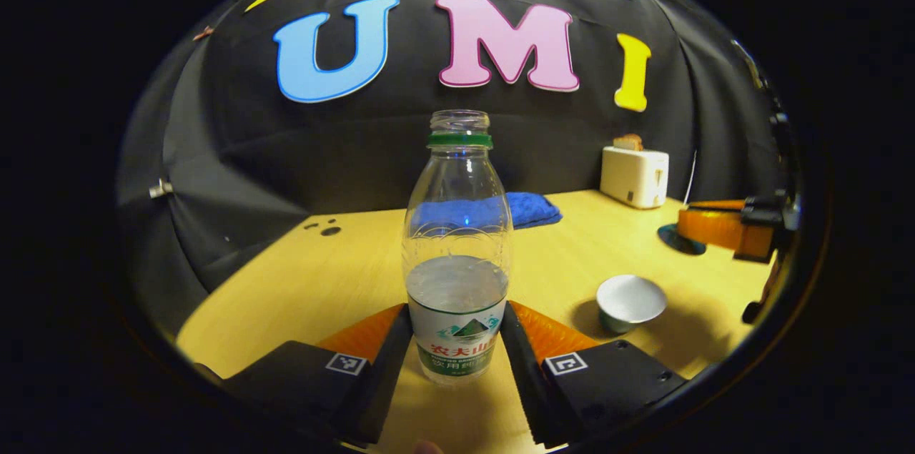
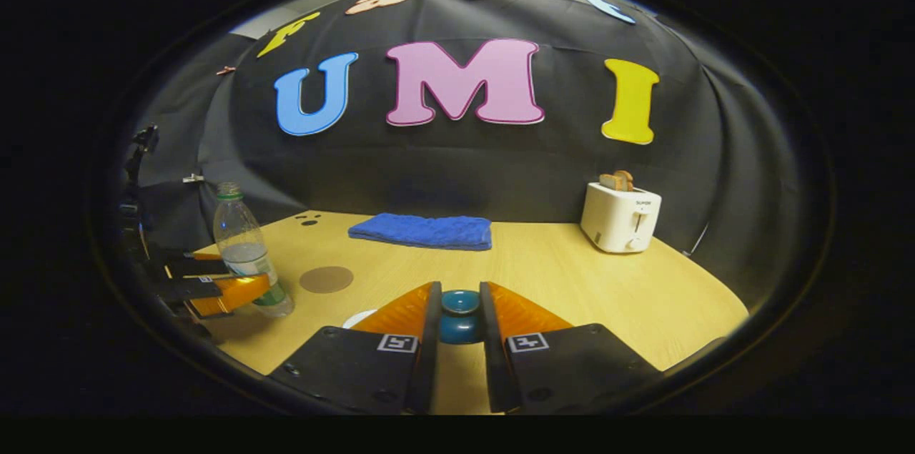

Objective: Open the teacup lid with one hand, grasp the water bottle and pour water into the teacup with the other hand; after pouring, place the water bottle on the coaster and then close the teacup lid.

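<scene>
In the left gripper view we see our left claw (image 1: 457,339) closed around the lower body of the uncapped water bottle (image 1: 457,254), both fingers pressing its label, the bottle upright on the tabletop (image 1: 322,282) and about half full. To its right stands the open teacup (image 1: 629,302), and beyond it the right claw (image 1: 722,229) holds the lid off. In the right gripper view we find that claw (image 2: 460,318) pinched narrowly on the lid's knob (image 2: 460,314), with the round coaster (image 2: 326,279) lying just beside the bottle, a blue cloth (image 2: 422,231) and a toaster (image 2: 620,216) farther back.
</scene>
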Tool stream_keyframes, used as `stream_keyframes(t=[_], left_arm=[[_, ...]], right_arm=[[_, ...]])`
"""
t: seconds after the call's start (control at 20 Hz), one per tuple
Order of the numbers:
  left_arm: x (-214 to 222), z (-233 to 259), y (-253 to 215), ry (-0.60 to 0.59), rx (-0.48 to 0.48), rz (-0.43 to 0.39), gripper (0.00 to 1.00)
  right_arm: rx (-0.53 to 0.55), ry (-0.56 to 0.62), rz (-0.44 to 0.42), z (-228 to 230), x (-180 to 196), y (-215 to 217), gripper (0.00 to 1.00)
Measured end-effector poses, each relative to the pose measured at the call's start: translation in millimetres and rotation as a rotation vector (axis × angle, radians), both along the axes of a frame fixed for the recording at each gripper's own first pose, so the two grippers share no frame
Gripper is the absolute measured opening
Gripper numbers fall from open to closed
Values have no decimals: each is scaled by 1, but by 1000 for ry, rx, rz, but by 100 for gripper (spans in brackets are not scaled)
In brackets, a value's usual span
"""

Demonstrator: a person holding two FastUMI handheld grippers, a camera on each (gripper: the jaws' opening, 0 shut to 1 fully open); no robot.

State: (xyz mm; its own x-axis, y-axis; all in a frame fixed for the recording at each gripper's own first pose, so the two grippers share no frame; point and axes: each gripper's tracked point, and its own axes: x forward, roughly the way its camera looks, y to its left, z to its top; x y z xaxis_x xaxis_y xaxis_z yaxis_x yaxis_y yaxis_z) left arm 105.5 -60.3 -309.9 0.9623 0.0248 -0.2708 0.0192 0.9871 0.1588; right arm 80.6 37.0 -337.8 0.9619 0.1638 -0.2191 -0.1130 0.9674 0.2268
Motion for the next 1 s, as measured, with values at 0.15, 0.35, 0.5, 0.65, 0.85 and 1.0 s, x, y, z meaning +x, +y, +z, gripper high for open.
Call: stream_keyframes(t=[0.15, 0.35, 0.5, 0.65, 0.85, 1.0], left_arm=[[5, 15, 11, -15, 314, 5, 75], [9, 17, 9, -15, 652, -44, 75], [14, 17, 4, -28, 832, -83, 75], [18, 11, 0, -17, 946, -122, 74], [29, 9, -9, -31, 1085, -145, 74], [31, 7, -14, -48, 1170, -184, 75]], right_arm=[[-17, -1, -19, -3, -1, -13, 30], [-40, 2, -41, -8, -3, -28, 30], [-42, 6, -55, -12, -4, -38, 30], [-47, 5, -64, -16, -7, -47, 31], [-55, 5, -72, -22, -7, -55, 31], [-57, 7, -79, -25, -10, -61, 31]])
